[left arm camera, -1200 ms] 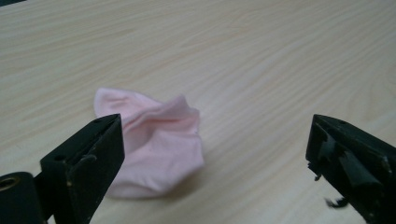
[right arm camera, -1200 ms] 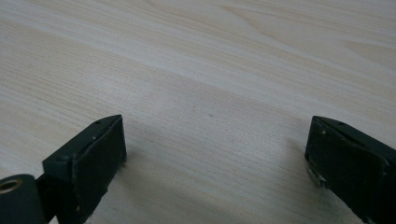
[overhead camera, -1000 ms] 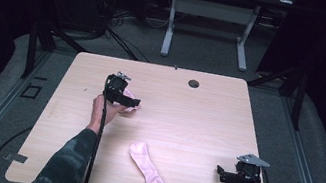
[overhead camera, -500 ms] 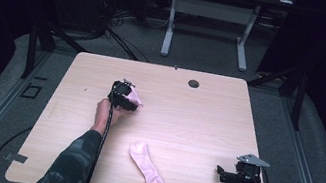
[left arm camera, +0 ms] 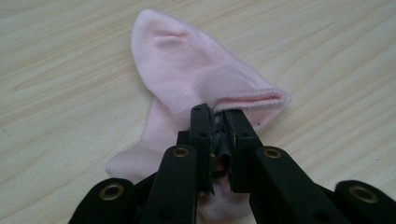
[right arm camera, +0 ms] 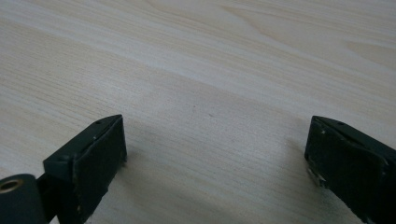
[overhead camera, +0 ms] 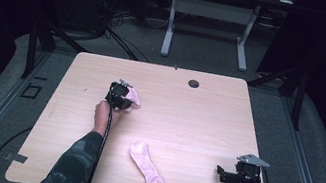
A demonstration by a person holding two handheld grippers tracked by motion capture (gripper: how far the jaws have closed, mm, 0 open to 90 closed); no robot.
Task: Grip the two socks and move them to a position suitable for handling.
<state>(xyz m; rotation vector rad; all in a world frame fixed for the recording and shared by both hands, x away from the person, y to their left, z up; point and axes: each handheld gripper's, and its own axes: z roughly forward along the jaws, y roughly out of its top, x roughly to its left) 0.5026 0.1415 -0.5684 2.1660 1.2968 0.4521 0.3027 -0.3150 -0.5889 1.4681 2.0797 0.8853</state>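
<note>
My left gripper [overhead camera: 121, 98] sits left of table [overhead camera: 196, 123] centre, jaws pinched tight on the cuff of a pink sock [left arm camera: 196, 79]. From my left gripper view the sock's long axis runs away from the jaws, toe end far, cuff hem folded just over the tips; the high view gives only a pink bit [overhead camera: 133, 97] beside the gripper. Second pink sock [overhead camera: 147, 167] lies flat near the front edge, long axis diagonal. My right gripper [overhead camera: 227, 176] at front right, jaws spread wide over bare wood, holding nothing.
</note>
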